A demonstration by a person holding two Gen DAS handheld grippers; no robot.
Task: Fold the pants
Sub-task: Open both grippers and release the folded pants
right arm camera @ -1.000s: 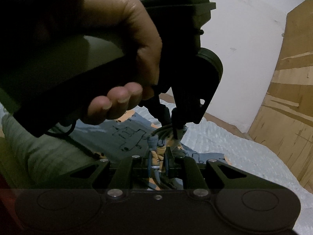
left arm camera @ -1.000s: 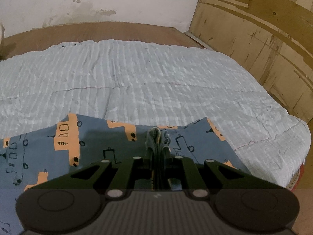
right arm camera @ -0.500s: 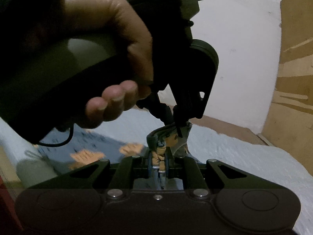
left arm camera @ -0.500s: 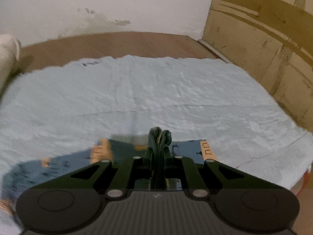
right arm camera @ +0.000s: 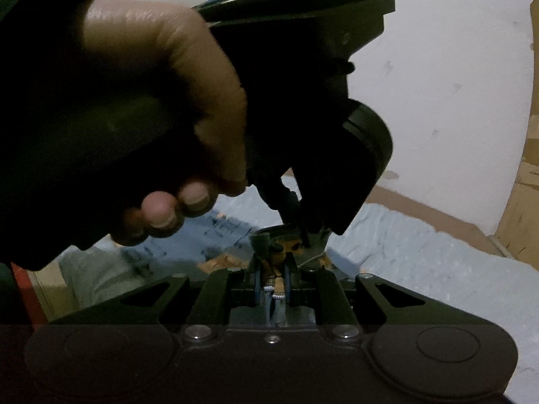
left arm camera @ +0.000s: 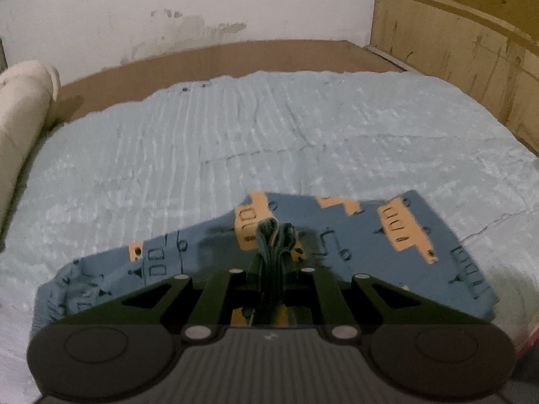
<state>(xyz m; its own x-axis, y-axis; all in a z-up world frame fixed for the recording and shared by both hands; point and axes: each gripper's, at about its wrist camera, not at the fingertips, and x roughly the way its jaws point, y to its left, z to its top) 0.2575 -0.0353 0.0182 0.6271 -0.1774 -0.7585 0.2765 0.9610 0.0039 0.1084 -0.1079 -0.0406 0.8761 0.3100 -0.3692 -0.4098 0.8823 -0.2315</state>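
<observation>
Both grippers, left gripper [left arm camera: 274,235] and right gripper [right arm camera: 274,256], are keeping fingers clamped on bunched edges of the pants [left arm camera: 397,235], lifting them off the bed [left arm camera: 269,134] for folding, I guess.

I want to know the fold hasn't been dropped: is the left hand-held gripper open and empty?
No, the left hand-held gripper is shut on a bunched fold of the blue pants.

The pants [left arm camera: 397,252] are slate blue with orange vehicle shapes and dark outline drawings. The quilt [left arm camera: 269,141] is pale blue, apparently ribbed. The wall [left arm camera: 202,10] is white, stained; both grippers look black.
</observation>
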